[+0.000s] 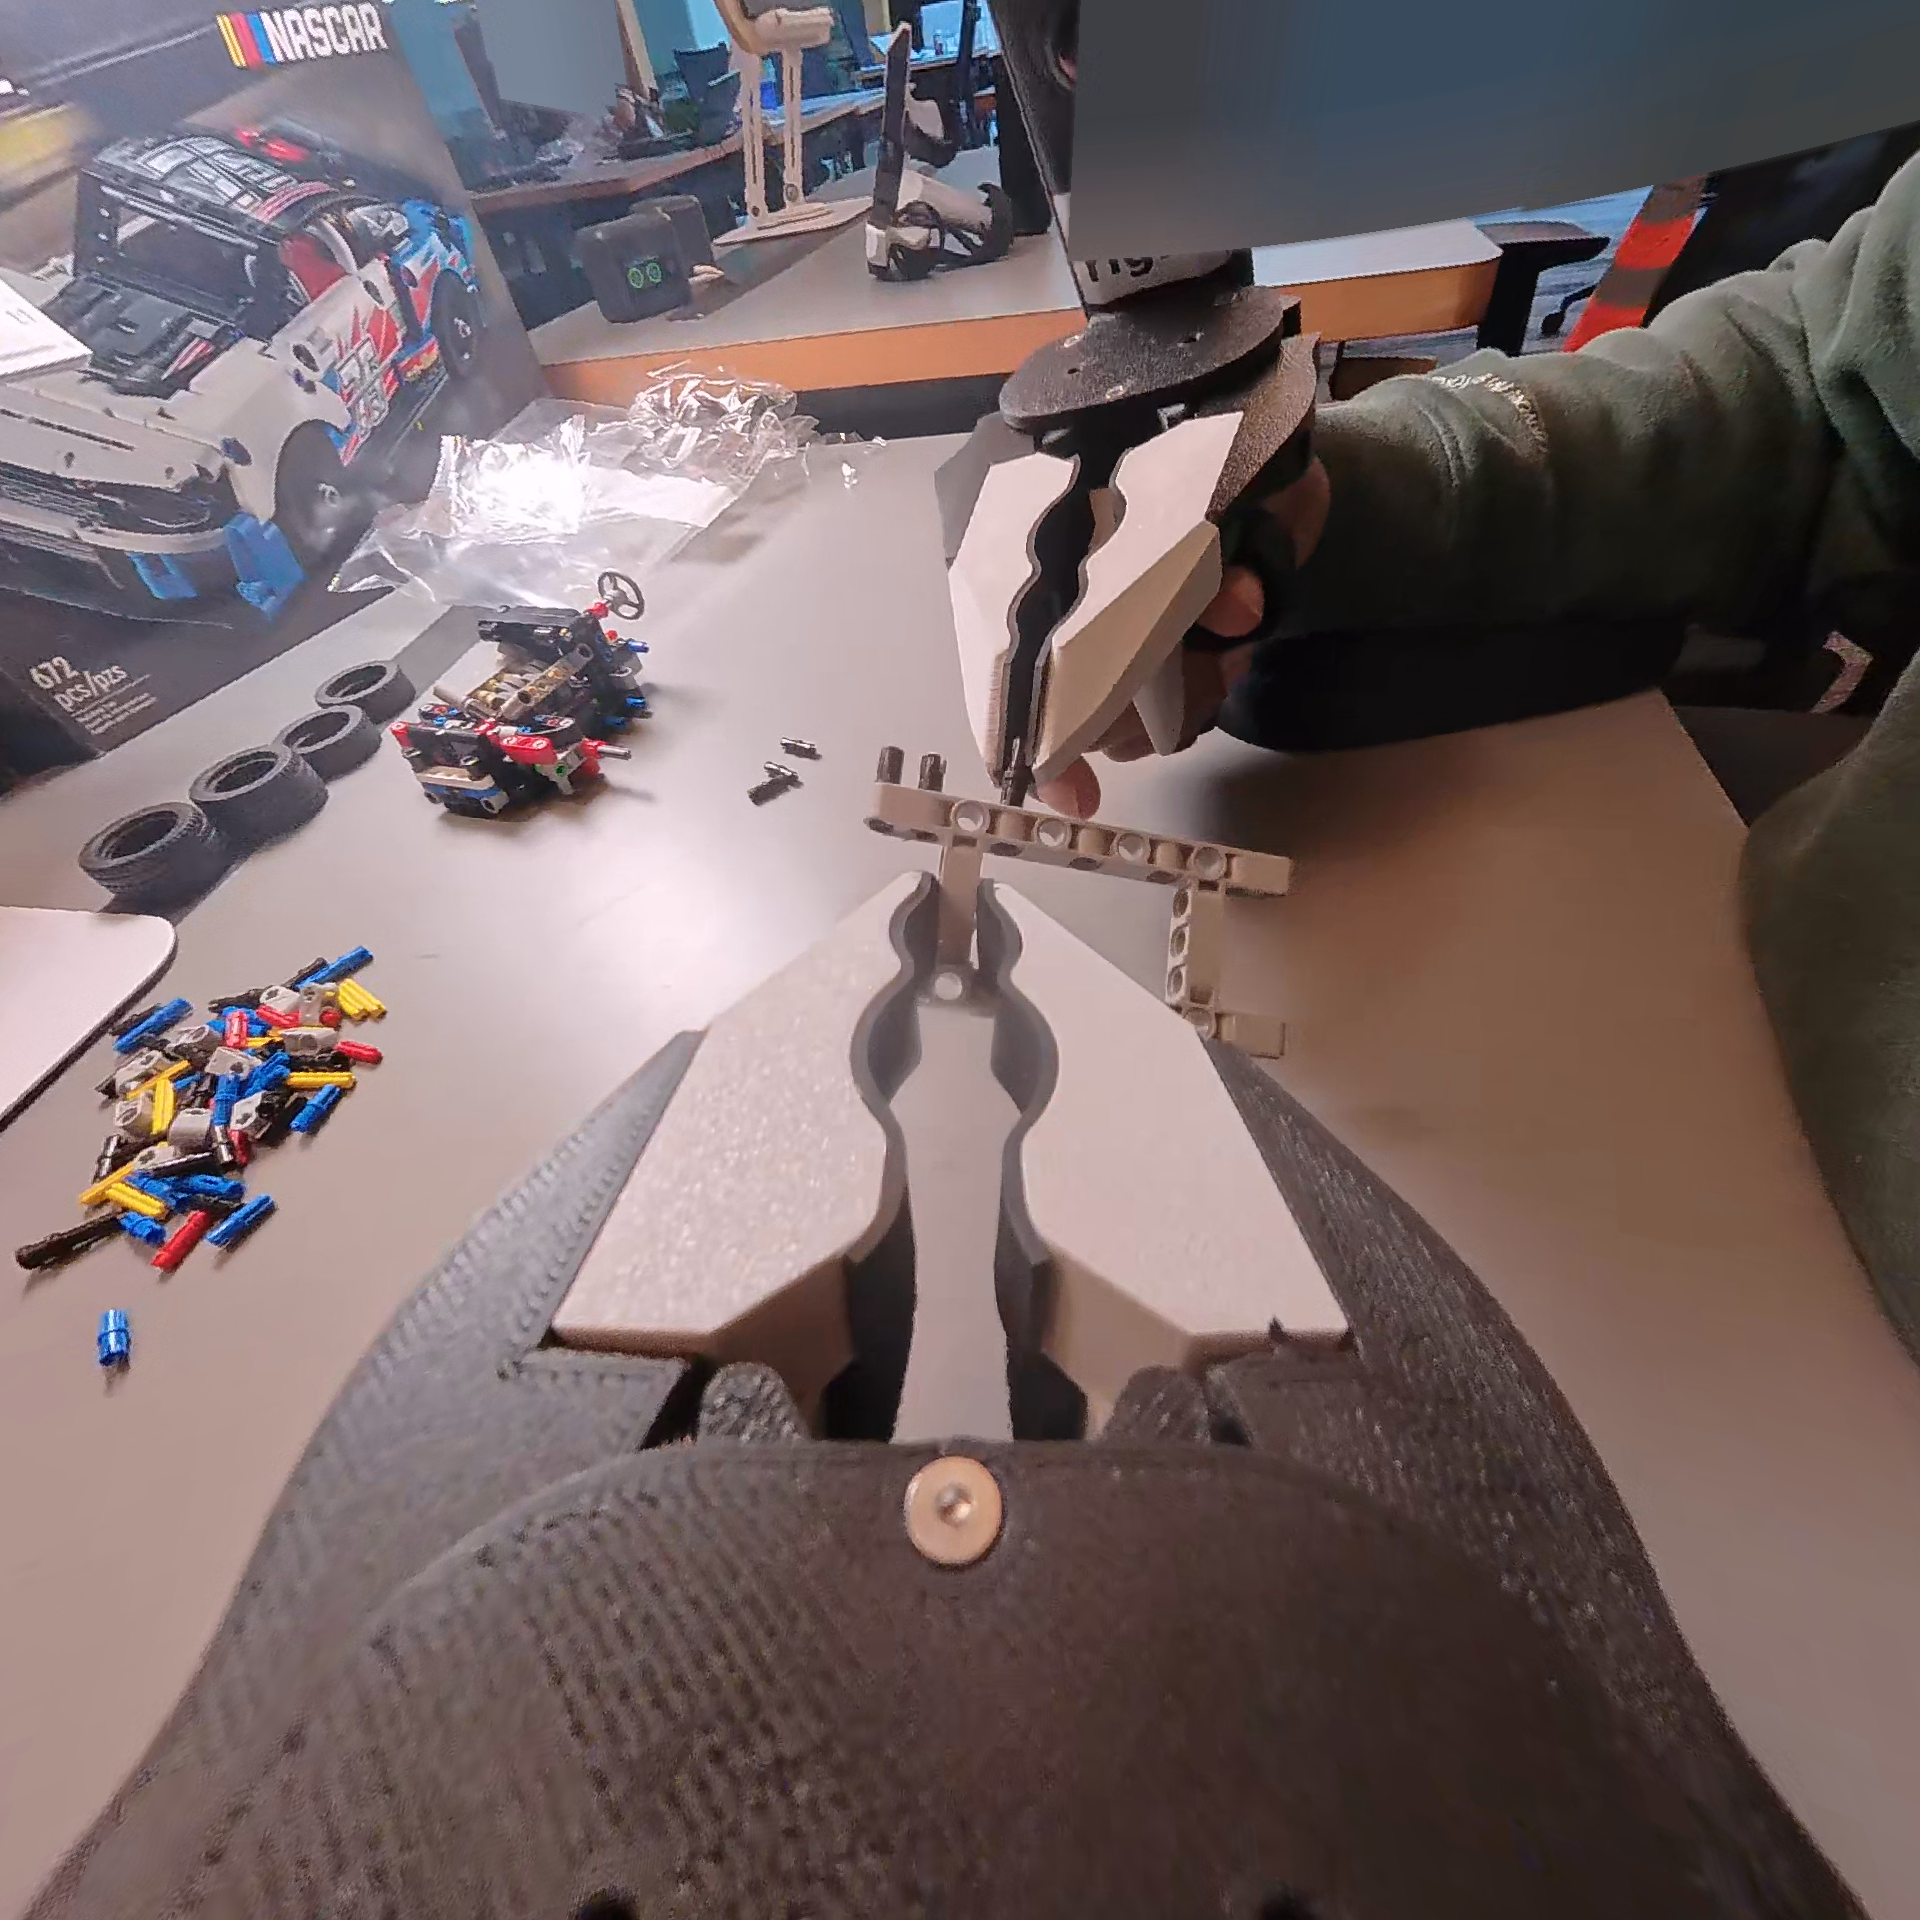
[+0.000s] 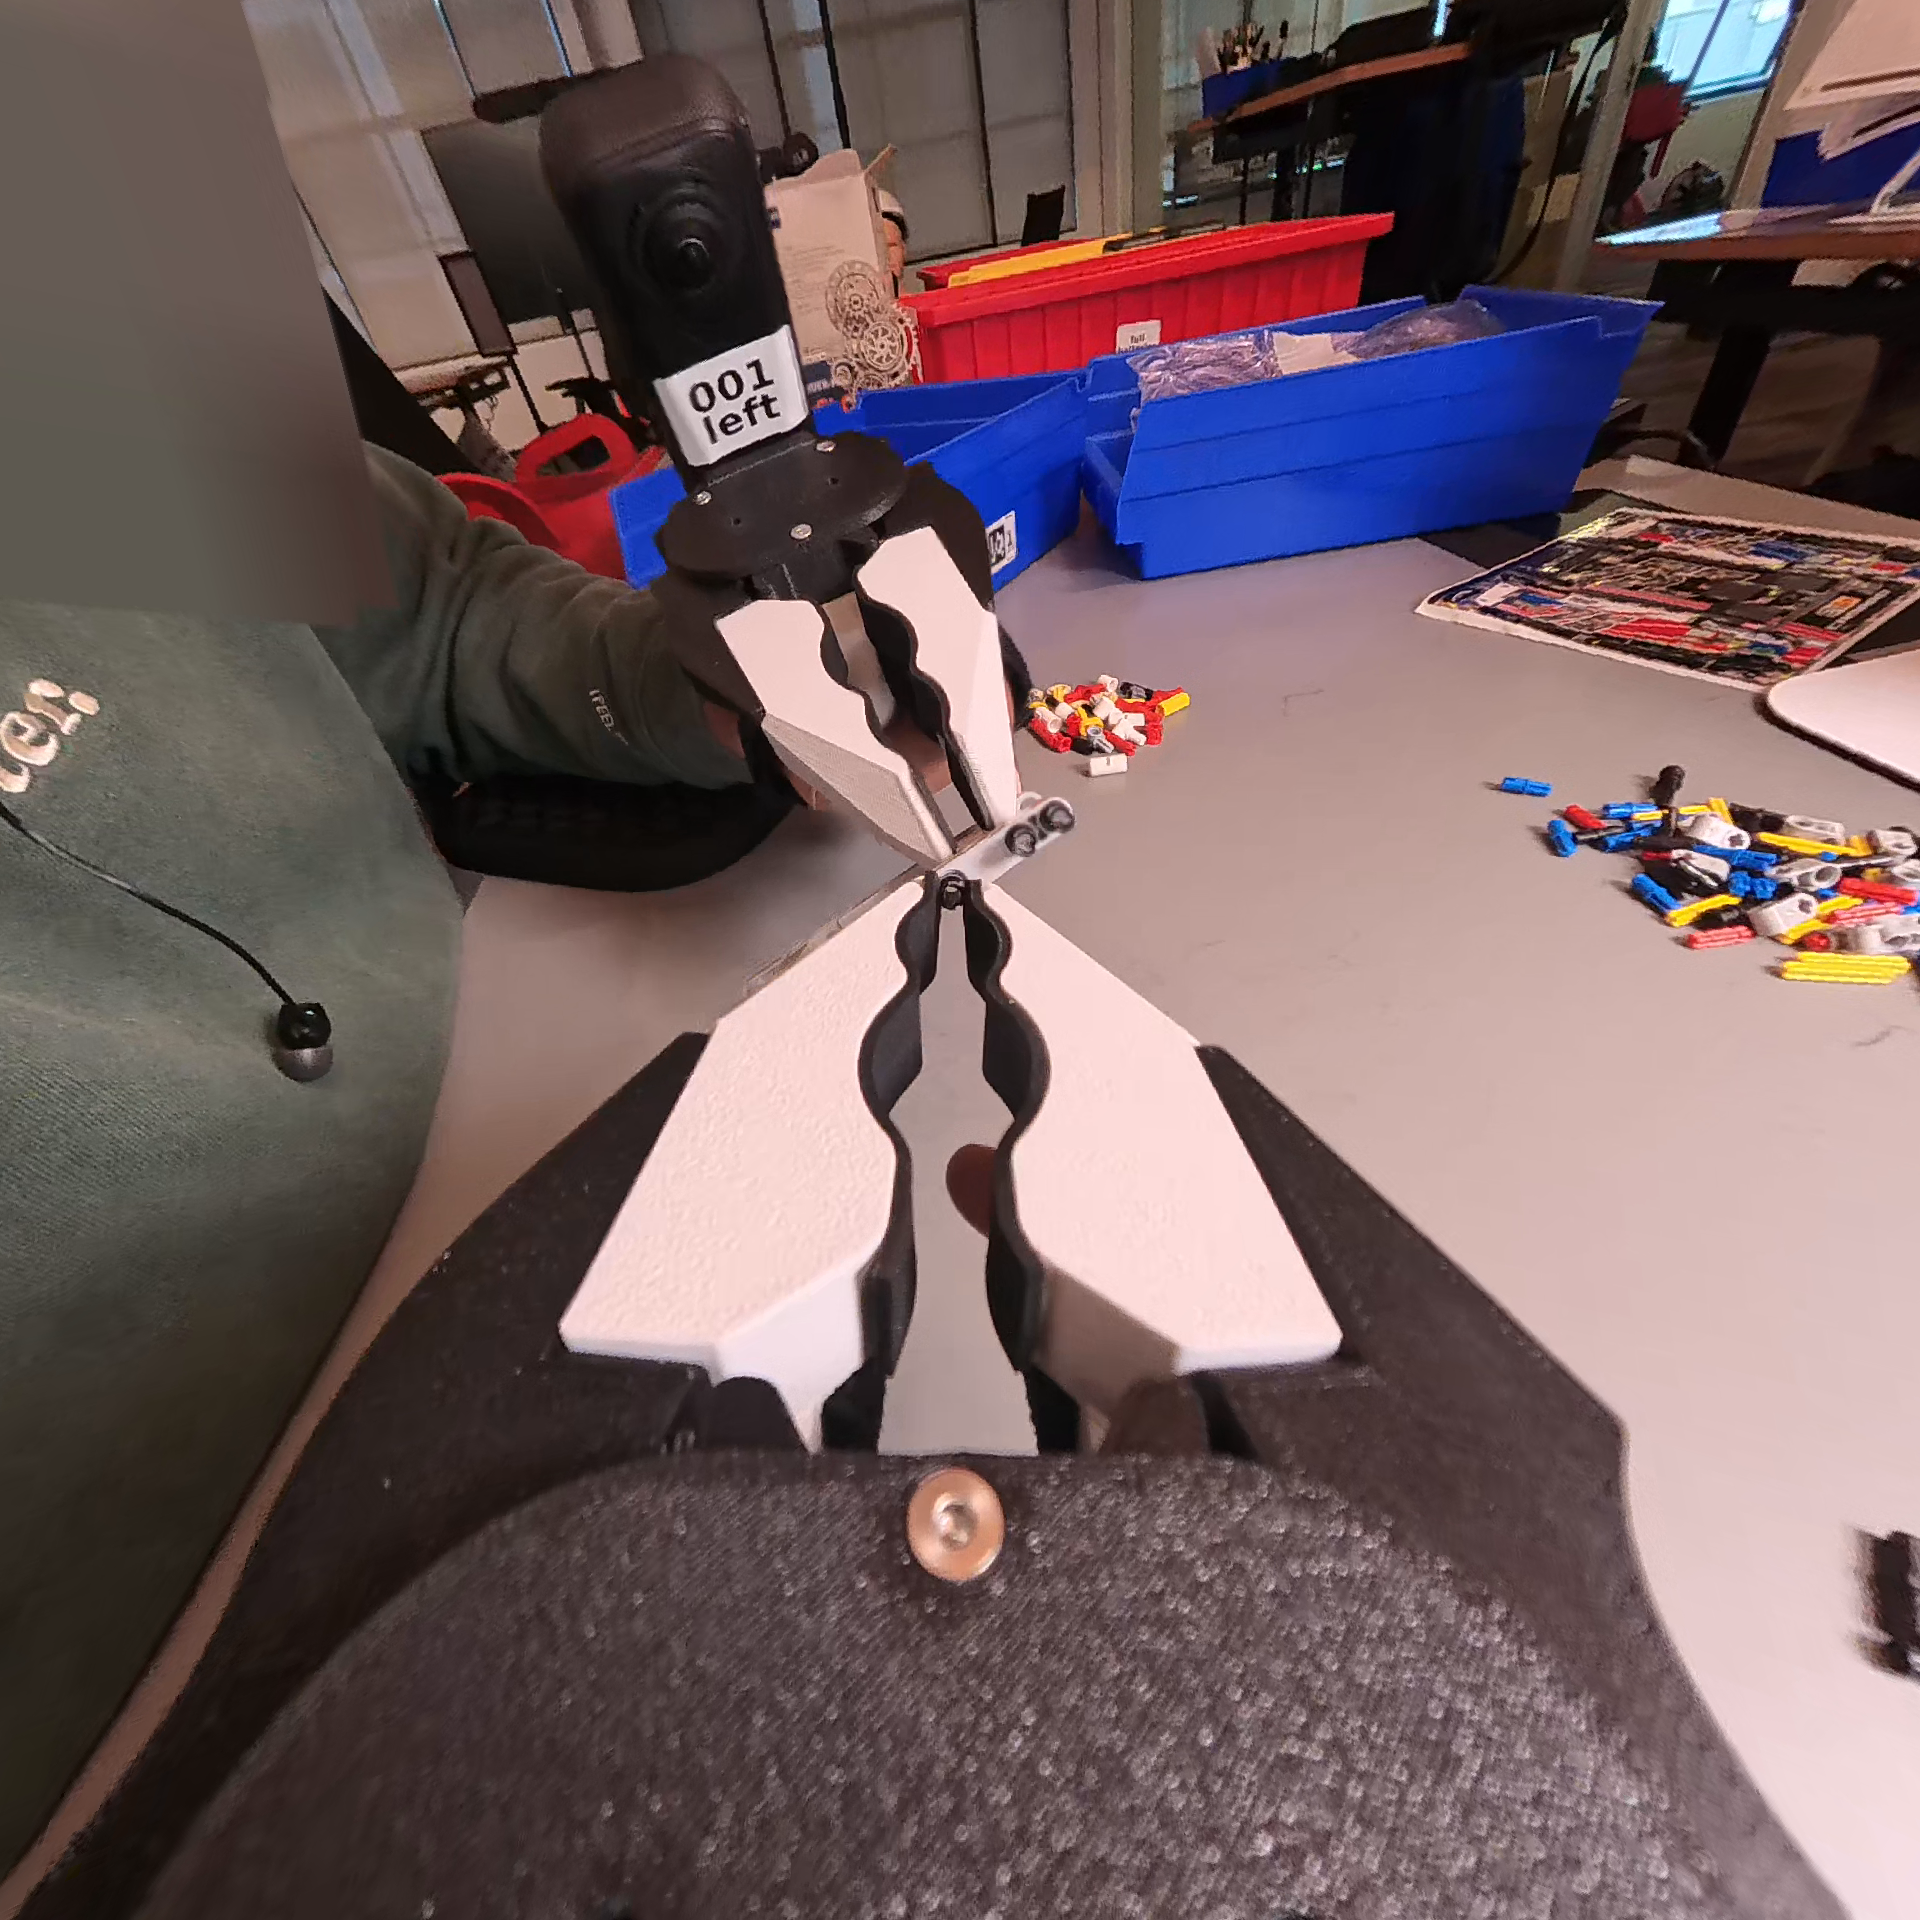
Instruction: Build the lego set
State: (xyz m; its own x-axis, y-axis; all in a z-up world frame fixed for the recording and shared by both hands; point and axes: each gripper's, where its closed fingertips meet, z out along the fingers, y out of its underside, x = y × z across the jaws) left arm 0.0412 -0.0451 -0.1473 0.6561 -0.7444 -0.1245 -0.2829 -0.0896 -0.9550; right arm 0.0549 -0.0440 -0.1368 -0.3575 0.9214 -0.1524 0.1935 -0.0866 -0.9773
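My left gripper [image 1: 954, 894] is shut on the stem of a light grey beam frame [image 1: 1101, 840] and holds it just above the table. Two black pins [image 1: 909, 769] stand in the frame's left end. My right gripper [image 1: 1013, 792] comes down from above, shut on a small black pin [image 2: 951, 896] whose tip touches the frame's long beam. In the right wrist view my right gripper [image 2: 951, 883] meets the left gripper [image 2: 966, 826] tip to tip over the grey frame [image 2: 1013, 840].
A part-built car chassis [image 1: 530, 707], several tyres [image 1: 260, 779], two loose black pins [image 1: 784, 774], a pile of small coloured parts [image 1: 229, 1091], plastic bags [image 1: 582, 478] and the set's box [image 1: 208, 312] lie to the left. Blue bins [image 2: 1351, 457] and a printed sheet [image 2: 1683, 592] are beyond.
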